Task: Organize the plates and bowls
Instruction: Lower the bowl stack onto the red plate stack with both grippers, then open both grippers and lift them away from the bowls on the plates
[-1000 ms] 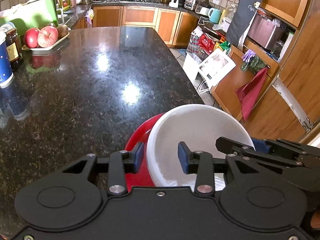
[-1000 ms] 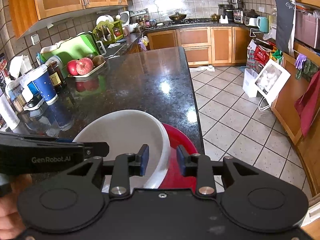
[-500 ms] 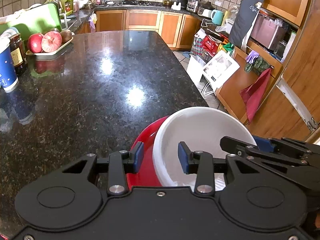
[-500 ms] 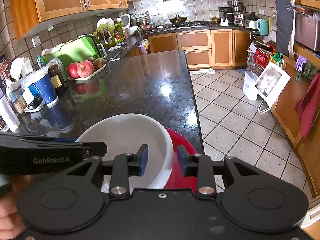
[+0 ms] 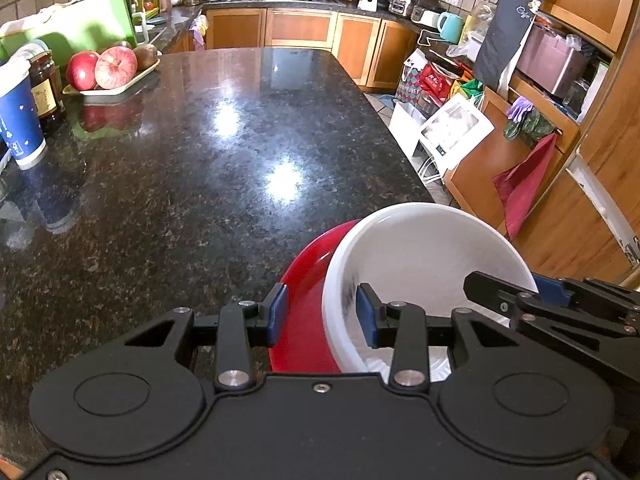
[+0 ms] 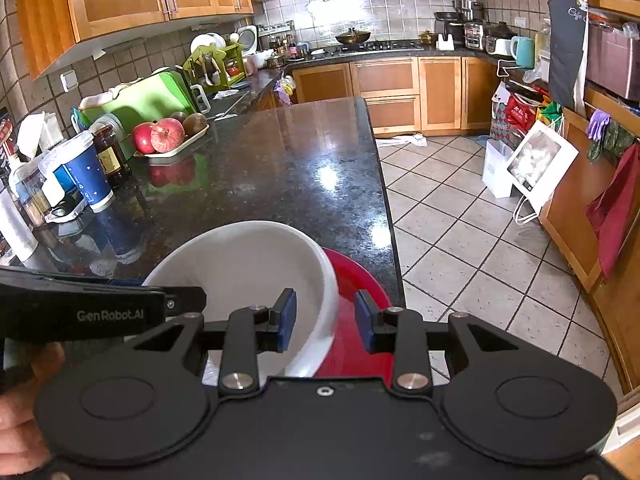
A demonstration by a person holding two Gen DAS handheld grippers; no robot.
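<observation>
A white bowl sits inside a red bowl, both held above the near right corner of the dark granite counter. My left gripper is shut on the left rims of the two bowls, one pad outside the red one, one inside the white one. My right gripper is shut on the right rims of the white bowl and red bowl. Each gripper shows at the edge of the other's view.
A tray of apples, a blue paper cup and a jar stand along the counter's left side. A green cutting board and a dish rack are behind. Tiled floor and cabinets lie to the right.
Both grippers have lifted the stacked bowls upward together. The counter and floor look farther below than before. The grips have not changed.
</observation>
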